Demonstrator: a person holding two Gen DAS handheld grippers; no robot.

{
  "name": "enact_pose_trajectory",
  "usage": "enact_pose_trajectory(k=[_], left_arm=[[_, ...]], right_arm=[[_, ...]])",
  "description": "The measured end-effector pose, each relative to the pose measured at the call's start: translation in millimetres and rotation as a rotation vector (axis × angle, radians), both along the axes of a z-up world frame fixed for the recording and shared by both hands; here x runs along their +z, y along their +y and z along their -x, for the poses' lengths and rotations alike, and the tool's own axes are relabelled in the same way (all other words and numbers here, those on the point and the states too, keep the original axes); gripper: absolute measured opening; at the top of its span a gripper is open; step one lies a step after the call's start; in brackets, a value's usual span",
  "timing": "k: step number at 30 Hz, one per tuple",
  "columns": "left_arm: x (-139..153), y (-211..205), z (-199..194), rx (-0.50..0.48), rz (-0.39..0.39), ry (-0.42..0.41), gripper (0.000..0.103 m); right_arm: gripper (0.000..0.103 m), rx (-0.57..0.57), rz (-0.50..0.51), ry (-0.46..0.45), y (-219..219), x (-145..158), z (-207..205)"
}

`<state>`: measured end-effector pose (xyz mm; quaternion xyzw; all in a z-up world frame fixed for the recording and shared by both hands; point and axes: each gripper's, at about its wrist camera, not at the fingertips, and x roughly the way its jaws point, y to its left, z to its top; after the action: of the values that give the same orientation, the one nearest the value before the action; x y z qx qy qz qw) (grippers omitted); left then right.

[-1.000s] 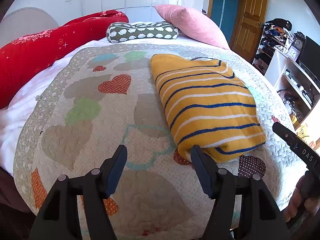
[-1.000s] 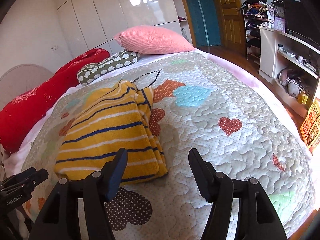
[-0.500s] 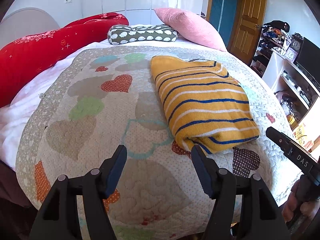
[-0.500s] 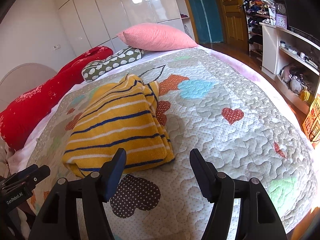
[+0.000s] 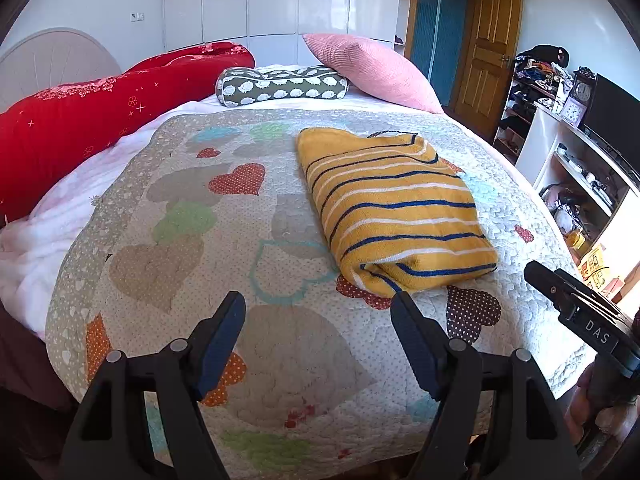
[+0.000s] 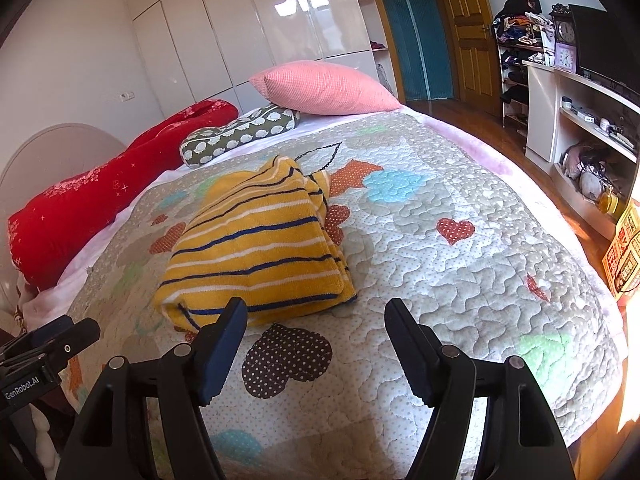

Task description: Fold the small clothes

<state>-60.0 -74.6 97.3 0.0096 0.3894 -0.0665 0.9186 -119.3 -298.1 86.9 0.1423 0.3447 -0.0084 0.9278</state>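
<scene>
A yellow garment with blue and white stripes lies folded into a thick rectangle on the quilted bed cover. It also shows in the right wrist view. My left gripper is open and empty, held above the cover short of the garment's near left corner. My right gripper is open and empty, short of the garment's near right corner. The right gripper's body shows at the right edge of the left wrist view.
A red bolster, a green sheep-print cushion and a pink pillow lie at the head of the bed. White shelves with a clock and clutter stand to the right. A wooden door is behind.
Both grippers have drawn back from the folded garment toward the foot of the bed and risen a little. The garment has not moved. Both stay open.
</scene>
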Motion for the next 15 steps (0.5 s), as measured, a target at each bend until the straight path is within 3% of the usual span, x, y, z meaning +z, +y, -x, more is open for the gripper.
enact_pose_trajectory(k=[5,15], left_arm=[[-16.6,3.4,-5.5,0.012,0.002,0.043,0.074],[-46.7,9.7,-23.8,0.024,0.026,0.136,0.074]], right_arm=[[0.075,-0.005,-0.034,0.047,-3.8,-15.8,-7.7],[0.075,0.014,0.003,0.071,1.4,-31.2,-25.6]])
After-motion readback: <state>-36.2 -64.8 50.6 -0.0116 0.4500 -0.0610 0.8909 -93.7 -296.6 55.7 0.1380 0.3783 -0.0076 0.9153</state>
